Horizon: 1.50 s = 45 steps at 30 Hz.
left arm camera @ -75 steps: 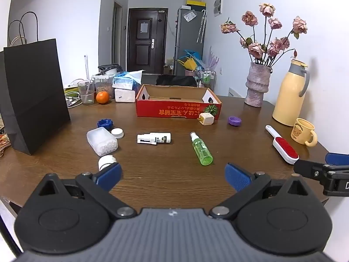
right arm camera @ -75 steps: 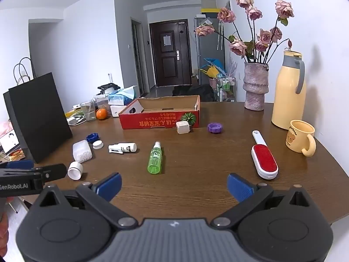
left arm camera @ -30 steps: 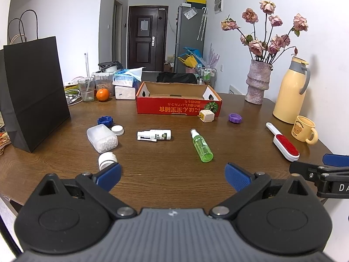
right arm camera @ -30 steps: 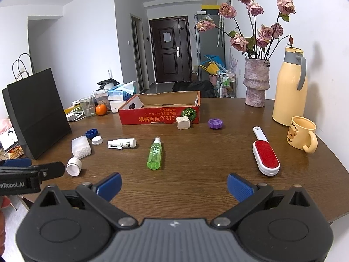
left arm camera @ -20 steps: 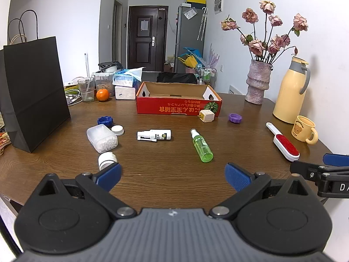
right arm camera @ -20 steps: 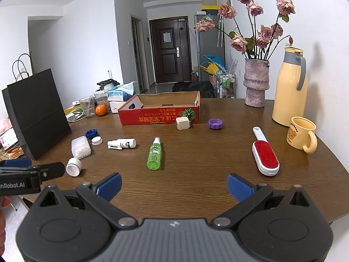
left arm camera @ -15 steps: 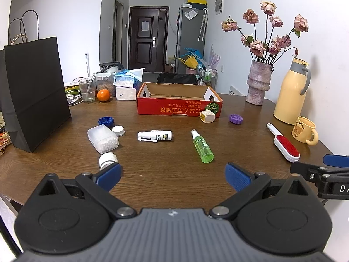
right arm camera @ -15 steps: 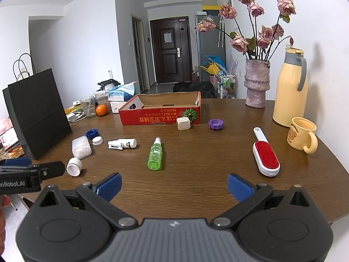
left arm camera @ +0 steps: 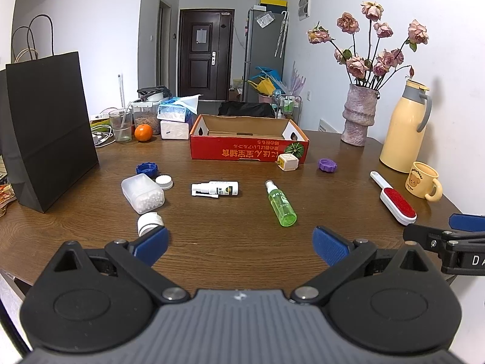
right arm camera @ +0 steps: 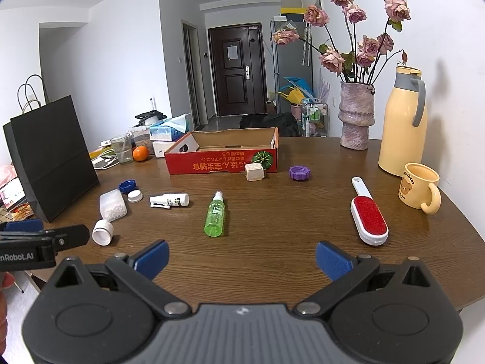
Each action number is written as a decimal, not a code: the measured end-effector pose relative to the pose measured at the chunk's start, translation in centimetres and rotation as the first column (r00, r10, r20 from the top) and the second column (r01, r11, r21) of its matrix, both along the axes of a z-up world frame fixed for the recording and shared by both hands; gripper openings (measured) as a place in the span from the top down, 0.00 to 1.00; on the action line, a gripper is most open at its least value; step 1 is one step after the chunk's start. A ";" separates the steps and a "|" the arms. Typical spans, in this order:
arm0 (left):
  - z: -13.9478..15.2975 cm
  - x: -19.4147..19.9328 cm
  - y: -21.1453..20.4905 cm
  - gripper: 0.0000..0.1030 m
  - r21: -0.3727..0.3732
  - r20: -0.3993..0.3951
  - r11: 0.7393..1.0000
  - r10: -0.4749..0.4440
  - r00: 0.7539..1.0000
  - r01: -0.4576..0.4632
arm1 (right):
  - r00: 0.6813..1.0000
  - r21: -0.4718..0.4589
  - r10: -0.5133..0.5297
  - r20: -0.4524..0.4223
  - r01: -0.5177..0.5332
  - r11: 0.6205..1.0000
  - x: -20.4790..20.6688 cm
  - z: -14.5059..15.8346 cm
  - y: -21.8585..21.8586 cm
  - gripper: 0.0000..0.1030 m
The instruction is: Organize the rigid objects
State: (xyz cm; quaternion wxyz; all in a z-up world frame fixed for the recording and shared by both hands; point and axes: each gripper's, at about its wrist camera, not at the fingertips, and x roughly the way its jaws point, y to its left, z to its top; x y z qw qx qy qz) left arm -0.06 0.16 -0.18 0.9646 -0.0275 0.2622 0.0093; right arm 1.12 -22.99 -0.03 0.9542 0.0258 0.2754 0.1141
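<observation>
Both the left gripper (left arm camera: 239, 244) and right gripper (right arm camera: 242, 256) hang spread and empty; the round green plastic spray bottle (left arm camera: 281, 203), lying mid-tabletop, may roll if nudged.

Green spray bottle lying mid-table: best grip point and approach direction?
Grip the green spray bottle across its cylindrical body, about mid-length, coming from above with the fingers either side. It lies flat on the table, nozzle pointing toward the red box, base toward the grippers, so the long sides are exposed and clear of neighbours. The narrow cap end looks like a poorer hold. Either open gripper could probably reach; the right gripper faces it more squarely.
</observation>
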 end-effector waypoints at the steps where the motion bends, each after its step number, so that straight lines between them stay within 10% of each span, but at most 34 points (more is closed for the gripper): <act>1: 0.0 0.0 0.0 0.00 0.000 0.000 1.000 0.001 1.000 -0.001 | 1.000 0.000 0.000 0.000 0.000 1.000 0.0 0.0 0.0 0.00; 45: -1.8 2.9 3.2 0.00 -0.008 -0.032 0.997 0.083 0.996 -0.083 | 0.999 -0.017 0.045 -0.019 -0.045 0.999 3.5 -1.9 2.2 0.00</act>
